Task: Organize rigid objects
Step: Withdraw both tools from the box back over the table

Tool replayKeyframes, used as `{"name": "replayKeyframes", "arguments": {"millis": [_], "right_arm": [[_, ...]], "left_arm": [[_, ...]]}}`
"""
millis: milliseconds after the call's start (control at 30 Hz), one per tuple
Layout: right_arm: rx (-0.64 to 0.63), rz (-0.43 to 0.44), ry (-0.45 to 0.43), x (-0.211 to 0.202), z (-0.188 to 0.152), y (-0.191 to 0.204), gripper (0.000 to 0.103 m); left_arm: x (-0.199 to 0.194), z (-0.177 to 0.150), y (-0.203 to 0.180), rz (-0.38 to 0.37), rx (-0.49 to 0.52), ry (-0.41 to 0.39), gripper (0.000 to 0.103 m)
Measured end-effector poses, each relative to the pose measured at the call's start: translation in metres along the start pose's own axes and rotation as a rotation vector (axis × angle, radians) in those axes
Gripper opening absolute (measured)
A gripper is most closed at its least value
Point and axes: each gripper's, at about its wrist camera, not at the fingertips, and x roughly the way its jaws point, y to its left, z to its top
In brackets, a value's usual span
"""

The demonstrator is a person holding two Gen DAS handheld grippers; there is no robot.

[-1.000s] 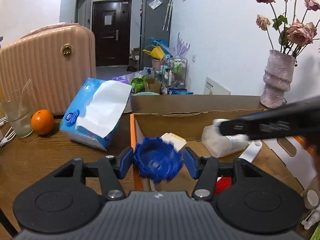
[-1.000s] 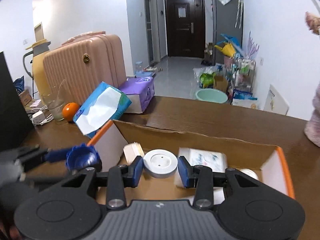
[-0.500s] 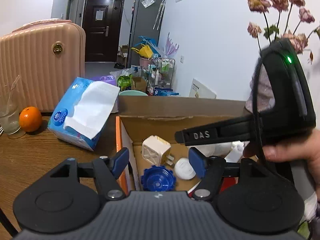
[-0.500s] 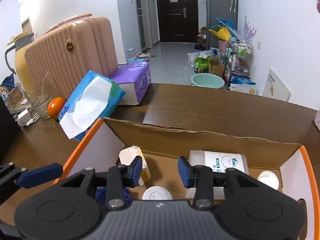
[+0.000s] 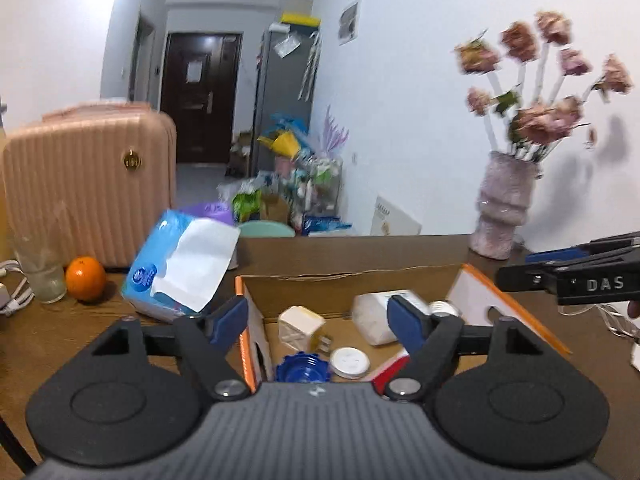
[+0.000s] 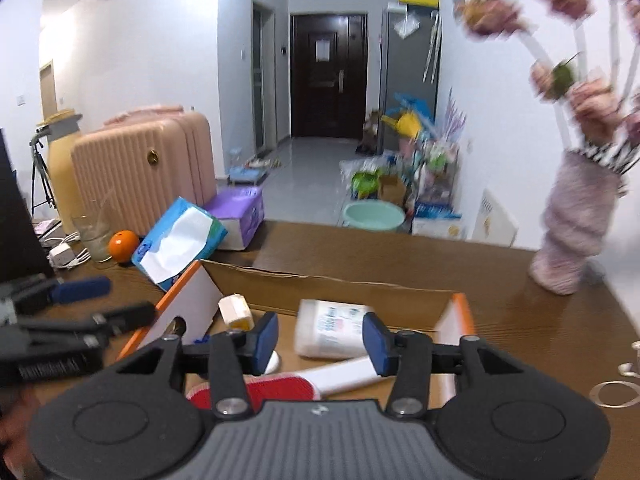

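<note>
An open cardboard box (image 5: 344, 284) with orange-edged flaps sits on the wooden table. On its floor lie a blue toothed cap (image 5: 304, 368), a white round disc (image 5: 351, 362), a white plug adapter (image 5: 302, 326), a white bottle (image 5: 376, 316) and a red-and-white item (image 6: 280, 390). My left gripper (image 5: 316, 320) hangs above the box's near left corner. Its jaws are opening, with nothing between them. My right gripper (image 6: 320, 343) hovers over the box's near side. Its jaws are also opening and hold nothing. The bottle (image 6: 332, 334) lies beyond them.
A blue tissue pack (image 5: 180, 264), an orange (image 5: 85, 278) and a glass (image 5: 40, 276) stand left of the box before a pink suitcase (image 5: 88, 184). A vase of pink flowers (image 5: 504, 216) stands at the back right. Cables (image 6: 64, 252) lie at the far left.
The left gripper let go of the blue cap and the right gripper let go of the white disc. Both pieces now lie in the box. Both grippers rose, drew back and opened wider.
</note>
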Motion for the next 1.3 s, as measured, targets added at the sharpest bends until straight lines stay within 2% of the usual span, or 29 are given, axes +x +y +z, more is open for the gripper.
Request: {"name": "replayKeyframes", "arguments": {"millis": [100,200,267,433,567,667,867,1133,1300], "right_arm": [[-0.034,-0.015,-0.024,-0.038,-0.016,-0.006,0.05],[-0.06,-0.017,-0.057,-0.076,-0.038,-0.008,0.053],[-0.078,-0.012,-0.082,-0.098,-0.055,-0.005,0.058],[-0.11,-0.018,-0.126,-0.144,-0.101,0.009,0.061],[-0.089,-0.007,-0.125,-0.166,-0.14,0.018,0.062],[-0.042,-0.004,-0.122,-0.179,-0.166,0.02,0.062],[0.067,0.013,-0.115,-0.198,-0.214,0.015,0.062],[0.129,-0.013,-0.098,-0.201,-0.246,-0.007,0.062],[0.161,-0.043,-0.102,-0.197,-0.248,-0.03,0.062]], "left_arm": [[-0.038,-0.009,-0.02,0.017,0.089,-0.03,0.083],[-0.077,-0.025,-0.036,0.011,0.131,-0.059,0.085],[-0.104,-0.04,-0.045,-0.001,0.126,-0.062,0.086],[-0.163,-0.083,-0.062,-0.005,0.094,-0.102,0.09],[-0.198,-0.119,-0.07,0.034,0.028,-0.119,0.092],[-0.215,-0.144,-0.075,0.098,0.0,-0.101,0.093],[-0.23,-0.174,-0.079,0.157,-0.003,-0.032,0.093],[-0.22,-0.18,-0.107,0.129,0.028,0.015,0.093],[-0.198,-0.173,-0.137,0.063,0.072,0.025,0.093]]}}
